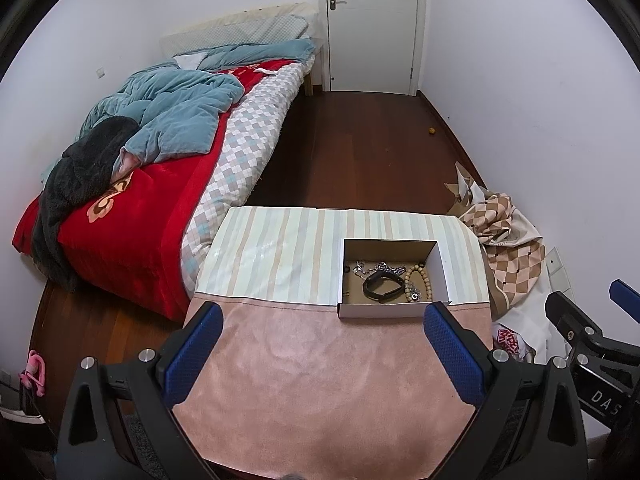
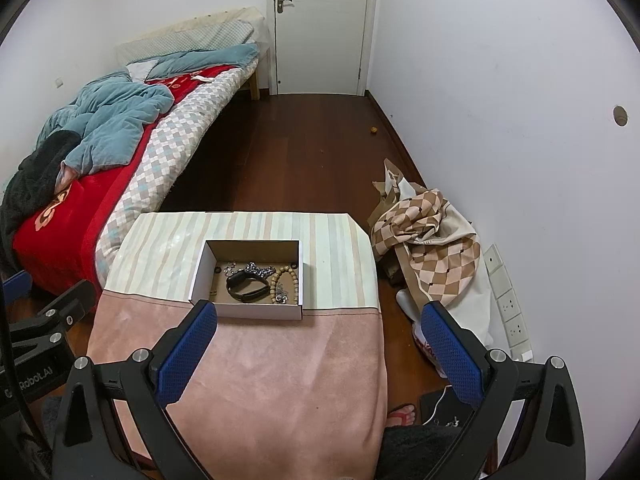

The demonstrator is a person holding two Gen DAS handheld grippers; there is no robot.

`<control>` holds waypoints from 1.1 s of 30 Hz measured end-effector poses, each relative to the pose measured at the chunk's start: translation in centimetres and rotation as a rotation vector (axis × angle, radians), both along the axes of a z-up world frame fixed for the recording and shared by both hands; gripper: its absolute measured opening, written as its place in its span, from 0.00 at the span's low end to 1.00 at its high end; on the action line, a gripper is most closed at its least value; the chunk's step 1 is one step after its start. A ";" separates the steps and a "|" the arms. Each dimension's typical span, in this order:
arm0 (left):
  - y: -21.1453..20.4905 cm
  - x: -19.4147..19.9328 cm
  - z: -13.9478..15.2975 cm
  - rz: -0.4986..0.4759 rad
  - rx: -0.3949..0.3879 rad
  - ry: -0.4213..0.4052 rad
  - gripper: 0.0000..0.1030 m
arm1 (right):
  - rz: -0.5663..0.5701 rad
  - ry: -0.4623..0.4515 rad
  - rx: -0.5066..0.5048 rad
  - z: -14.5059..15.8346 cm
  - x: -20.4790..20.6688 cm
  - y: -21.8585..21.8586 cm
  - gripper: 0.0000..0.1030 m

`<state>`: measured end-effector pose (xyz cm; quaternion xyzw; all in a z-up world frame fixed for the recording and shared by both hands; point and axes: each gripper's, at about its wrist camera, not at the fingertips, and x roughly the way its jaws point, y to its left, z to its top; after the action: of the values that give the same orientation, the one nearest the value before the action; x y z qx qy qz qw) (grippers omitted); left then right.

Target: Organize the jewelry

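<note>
A small white cardboard box (image 1: 380, 311) (image 2: 256, 312) sits on the table where the striped cloth meets the pink cloth. Inside lie a black band (image 1: 382, 285) (image 2: 246, 285), a silver chain (image 1: 384, 268) (image 2: 260, 269) and a wooden bead bracelet (image 1: 414, 280) (image 2: 286, 276). My left gripper (image 1: 322, 316) is open and empty, held above the pink cloth short of the box. My right gripper (image 2: 318, 314) is open and empty, just right of the box's near corner. Each gripper also shows at the edge of the other's view, the right one (image 1: 592, 332) and the left one (image 2: 56, 316).
The table carries a striped cloth (image 1: 280, 256) at the far half and a pink cloth (image 1: 320, 380) at the near half. A bed (image 1: 160, 160) with red and blue covers stands left. A pile of checked fabric (image 2: 432, 232) lies on the floor right, by the wall.
</note>
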<state>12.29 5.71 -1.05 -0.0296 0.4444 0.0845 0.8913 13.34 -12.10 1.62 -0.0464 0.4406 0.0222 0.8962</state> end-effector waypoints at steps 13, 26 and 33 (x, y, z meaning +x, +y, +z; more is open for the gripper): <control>0.1 -0.2 0.2 -0.006 0.003 0.000 0.99 | -0.002 0.002 0.002 0.1 0.0 -0.4 1.00; 0.3 -0.5 -0.1 -0.005 -0.002 0.003 0.99 | -0.005 0.008 -0.007 0.0 0.1 -0.7 1.00; 0.3 -0.6 -0.3 -0.006 -0.002 0.002 0.99 | -0.005 0.006 -0.008 0.0 0.1 -0.8 1.00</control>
<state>11.68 6.03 -1.37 -0.0293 0.4453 0.0812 0.8912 13.44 -12.87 1.63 -0.0485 0.4437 0.0182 0.8947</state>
